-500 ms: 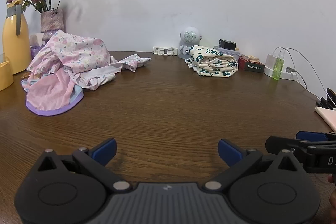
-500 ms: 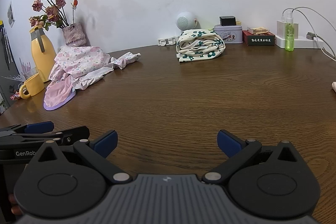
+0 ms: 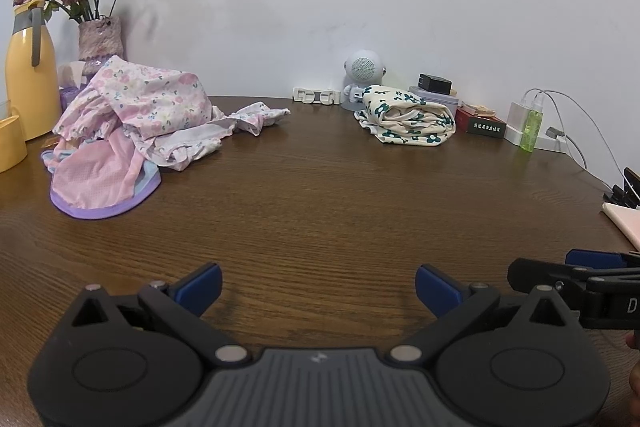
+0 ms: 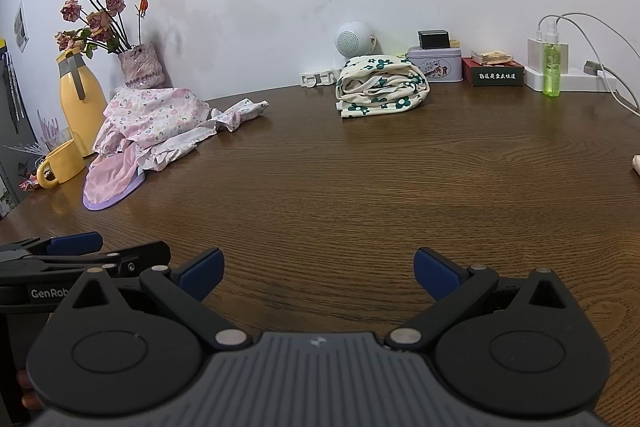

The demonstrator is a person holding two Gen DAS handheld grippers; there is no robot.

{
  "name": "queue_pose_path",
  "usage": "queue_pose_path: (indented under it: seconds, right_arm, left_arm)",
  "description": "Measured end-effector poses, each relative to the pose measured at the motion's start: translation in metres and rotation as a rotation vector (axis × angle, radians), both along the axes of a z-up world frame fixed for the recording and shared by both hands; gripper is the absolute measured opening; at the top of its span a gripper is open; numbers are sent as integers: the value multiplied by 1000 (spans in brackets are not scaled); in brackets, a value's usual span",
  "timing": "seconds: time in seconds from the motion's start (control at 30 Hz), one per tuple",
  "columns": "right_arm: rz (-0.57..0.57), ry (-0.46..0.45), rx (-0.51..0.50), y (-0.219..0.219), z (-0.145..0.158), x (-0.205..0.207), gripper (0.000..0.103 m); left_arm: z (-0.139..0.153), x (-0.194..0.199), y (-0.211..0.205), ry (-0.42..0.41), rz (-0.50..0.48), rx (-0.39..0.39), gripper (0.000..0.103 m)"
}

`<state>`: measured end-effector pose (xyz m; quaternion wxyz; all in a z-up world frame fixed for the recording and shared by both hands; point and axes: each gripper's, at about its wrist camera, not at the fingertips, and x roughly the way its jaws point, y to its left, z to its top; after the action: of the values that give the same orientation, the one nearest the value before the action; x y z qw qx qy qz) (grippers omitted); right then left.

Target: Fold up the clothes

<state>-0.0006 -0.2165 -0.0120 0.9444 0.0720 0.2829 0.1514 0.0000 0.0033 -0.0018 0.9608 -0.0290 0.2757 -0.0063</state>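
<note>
Approach step: left tool [image 3: 318,287] and right tool [image 4: 317,273] both wide, empty, above bare bench [image 3: 320,195]. Unfolded pink clothes heap [image 3: 132,123] lies far left; next, reach and grip it.

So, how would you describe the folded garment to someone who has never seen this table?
Look along the back edge of the wooden table, against the white wall. The folded garment lies before the round white speaker: cream with dark green flowers, unlike the loose pink pile.

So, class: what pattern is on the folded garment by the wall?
Cream with dark green flowers, clearest in the right wrist view.
</note>
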Motion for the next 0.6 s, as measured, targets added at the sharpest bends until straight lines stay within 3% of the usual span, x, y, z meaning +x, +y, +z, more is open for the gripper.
queue_pose_path:
  seconds: [0.6]
  right_arm:
    - [0, 2, 0, -1, -1, 1, 103]
  left_arm:
    - [0, 0, 1, 2, -2, -1, 103]
